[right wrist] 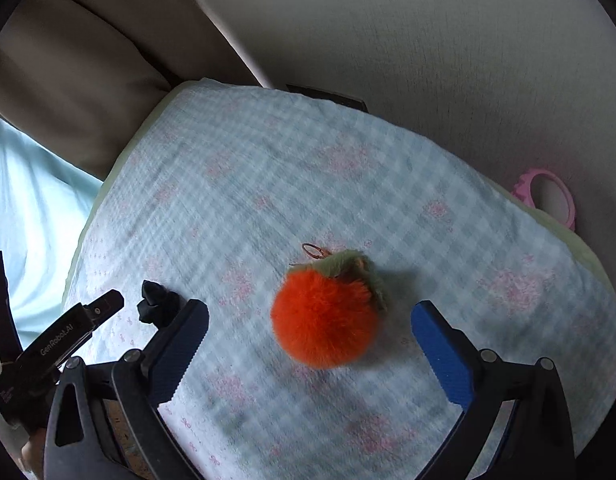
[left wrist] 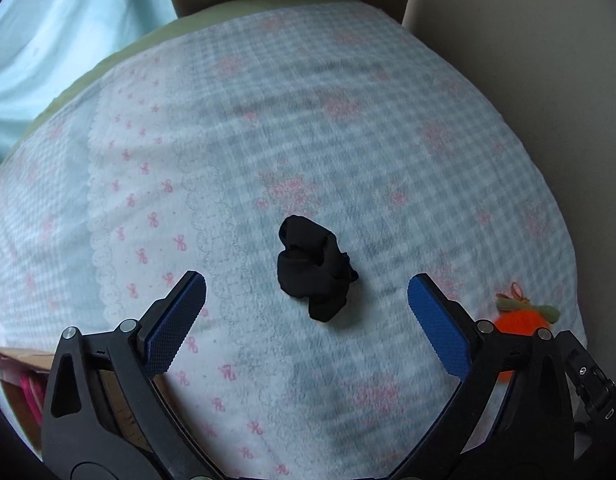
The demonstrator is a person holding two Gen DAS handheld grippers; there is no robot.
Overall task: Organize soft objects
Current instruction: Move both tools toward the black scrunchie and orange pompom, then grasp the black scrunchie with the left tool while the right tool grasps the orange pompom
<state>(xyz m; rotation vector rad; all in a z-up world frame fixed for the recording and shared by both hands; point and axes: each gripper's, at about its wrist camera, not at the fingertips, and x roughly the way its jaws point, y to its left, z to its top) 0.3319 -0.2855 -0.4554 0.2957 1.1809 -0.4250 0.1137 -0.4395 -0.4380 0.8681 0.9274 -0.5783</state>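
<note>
A crumpled black cloth [left wrist: 313, 270] lies on the checked blanket [left wrist: 347, 140] just ahead of my left gripper [left wrist: 306, 290], which is open with the cloth between and slightly beyond its blue pads. A fluffy orange pom-pom fruit [right wrist: 325, 318] with green leaves and a small ring rests on the blanket [right wrist: 268, 160] between the spread fingers of my right gripper [right wrist: 309, 314], also open. The orange fruit [left wrist: 521, 320] shows at the right in the left wrist view, partly behind a finger. The black cloth [right wrist: 156, 302] peeks out at the left in the right wrist view.
Beige cushions [right wrist: 68, 64] rise behind the blanket. Light blue fabric [left wrist: 48, 40] lies to the left. A pink ring-shaped object [right wrist: 547, 196] sits off the blanket's right edge. A cardboard box [left wrist: 16, 384] with something pink inside is at the lower left. The left gripper's body [right wrist: 64, 340] enters the right wrist view.
</note>
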